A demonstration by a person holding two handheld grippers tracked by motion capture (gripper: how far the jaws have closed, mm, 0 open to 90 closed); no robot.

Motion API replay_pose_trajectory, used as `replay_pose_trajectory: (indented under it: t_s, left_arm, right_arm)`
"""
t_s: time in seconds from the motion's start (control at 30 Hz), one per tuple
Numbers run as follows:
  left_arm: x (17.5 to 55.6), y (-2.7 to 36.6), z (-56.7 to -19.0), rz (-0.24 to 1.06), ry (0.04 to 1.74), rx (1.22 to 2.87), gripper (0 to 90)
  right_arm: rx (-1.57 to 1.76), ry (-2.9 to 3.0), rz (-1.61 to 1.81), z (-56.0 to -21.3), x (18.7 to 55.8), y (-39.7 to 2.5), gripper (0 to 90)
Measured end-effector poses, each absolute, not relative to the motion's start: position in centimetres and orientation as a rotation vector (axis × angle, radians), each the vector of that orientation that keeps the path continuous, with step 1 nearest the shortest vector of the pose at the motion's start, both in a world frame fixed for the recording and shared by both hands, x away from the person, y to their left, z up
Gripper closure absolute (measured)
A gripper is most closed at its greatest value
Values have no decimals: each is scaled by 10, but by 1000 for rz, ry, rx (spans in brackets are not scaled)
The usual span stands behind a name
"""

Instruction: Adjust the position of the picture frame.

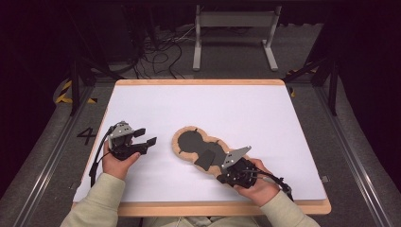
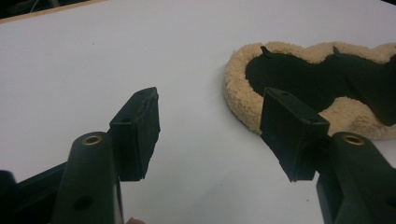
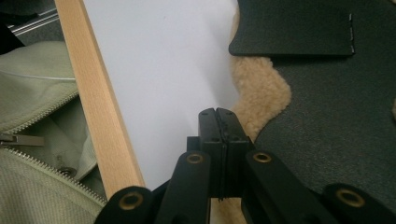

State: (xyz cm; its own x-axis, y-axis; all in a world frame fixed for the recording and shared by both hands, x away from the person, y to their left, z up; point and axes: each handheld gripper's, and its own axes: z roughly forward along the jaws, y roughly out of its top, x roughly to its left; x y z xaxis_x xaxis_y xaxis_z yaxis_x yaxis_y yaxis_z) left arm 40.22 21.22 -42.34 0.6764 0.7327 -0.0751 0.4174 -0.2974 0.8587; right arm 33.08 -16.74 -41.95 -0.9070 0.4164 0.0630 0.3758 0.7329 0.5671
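High view: right gripper (image 1: pixel 226 166) closed at fleece pad (image 1: pixel 182 147) edge.

White-topped desk (image 1: pixel 198 101) with a light wooden edge strip all round. One thing lies flat on it, right of centre toward the near side: a lobed fleece pad (image 1: pixel 185 138), dark underside up, cream fleece showing as a rim, a dark flap folded over its near part. Desk stands on grey floor (image 1: pixel 42 142).
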Motion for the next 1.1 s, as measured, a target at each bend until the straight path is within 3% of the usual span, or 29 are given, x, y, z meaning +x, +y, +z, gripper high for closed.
replay_pose_trajectory:
  t_s: [0.47,1.1]
  left_arm:
    - [404,209,-425,385,902,1932,385]
    - [408,193,-427,369,869,1970,382]
  right_arm:
    - [648,2922,845,-431,329,-165,900]
    - [810,2644,753,-433,366,-210,900]
